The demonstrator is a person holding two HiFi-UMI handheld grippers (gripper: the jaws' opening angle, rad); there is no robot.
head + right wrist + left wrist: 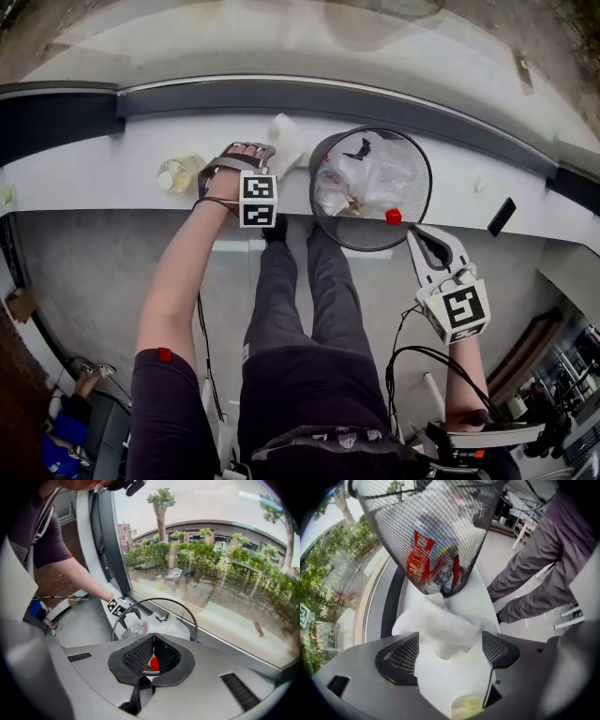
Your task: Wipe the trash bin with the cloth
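Observation:
A black wire-mesh trash bin (413, 150) with bags and wrappers inside stands on the white ledge (94, 169) under the window. A crumpled white cloth (285, 139) lies on the ledge at the bin's left side. My left gripper (246, 153) is open around the cloth's near end. In the left gripper view the cloth (440, 625) lies between the wide pads without being pressed, and the bin (389, 541) rises just beyond it. My right gripper (419, 234) is shut, its tips at the bin's near right rim beside a small red piece (393, 217). From the right gripper (152, 639) the bin rim (159, 600) curves ahead.
A small jar (176, 174) with yellowish contents stands on the ledge left of my left gripper. A flat black object (502, 217) lies on the ledge to the right. The person's legs (300, 309) stand right in front of the bin. Glass runs behind the ledge.

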